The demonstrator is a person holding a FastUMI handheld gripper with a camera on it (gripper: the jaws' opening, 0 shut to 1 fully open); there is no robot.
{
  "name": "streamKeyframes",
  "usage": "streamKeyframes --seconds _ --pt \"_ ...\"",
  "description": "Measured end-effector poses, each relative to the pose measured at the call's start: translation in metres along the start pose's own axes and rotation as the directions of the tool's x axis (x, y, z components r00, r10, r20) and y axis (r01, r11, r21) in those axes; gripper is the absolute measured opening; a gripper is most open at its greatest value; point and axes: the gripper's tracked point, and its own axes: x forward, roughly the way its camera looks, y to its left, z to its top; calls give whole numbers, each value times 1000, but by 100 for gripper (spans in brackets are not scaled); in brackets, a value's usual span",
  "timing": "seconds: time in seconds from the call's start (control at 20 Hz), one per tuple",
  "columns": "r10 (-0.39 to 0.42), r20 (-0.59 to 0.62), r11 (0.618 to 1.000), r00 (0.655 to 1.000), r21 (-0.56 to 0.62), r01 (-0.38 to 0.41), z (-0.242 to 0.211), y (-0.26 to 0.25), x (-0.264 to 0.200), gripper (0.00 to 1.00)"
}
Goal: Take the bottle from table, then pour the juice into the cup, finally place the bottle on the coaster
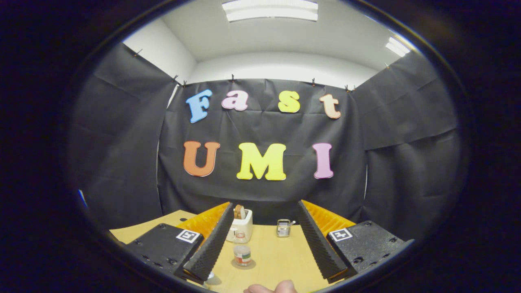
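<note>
My gripper (265, 204) is open, held level above a wooden table (276, 260), with nothing between its fingers. Ahead and below, nearer the left finger, stands a small clear container with a red and green band (242, 254) on a round, darker patch that may be a coaster. Just beyond it is a smaller clear vessel (240, 236) with a reddish tint. I cannot tell which of these is the bottle and which is the cup. Neither touches the fingers.
A white box-shaped appliance (243, 224) with a brown round thing on top stands at the table's far edge. To its right sits a small metal mesh holder (283, 228). A person's fingertips (270, 288) show at the near edge. Black cloth walls close the booth.
</note>
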Motion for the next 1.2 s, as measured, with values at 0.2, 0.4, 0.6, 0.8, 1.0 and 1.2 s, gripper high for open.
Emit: streamKeyframes --seconds 0.2,0.4,0.6,0.8,1.0,1.2 --pt "-3 4 1000 1000 14 3 -1 -3 -57 100" --pt "-17 -16 998 1000 59 18 -8 -9 -95 99" --pt "-27 -43 998 999 55 29 -17 -18 -114 99" --pt "-33 -87 999 996 30 36 -32 -22 -122 99" --pt "-38 -79 999 996 27 41 -32 -24 -123 100" --pt "-47 -63 998 997 26 49 -32 -26 -122 100"
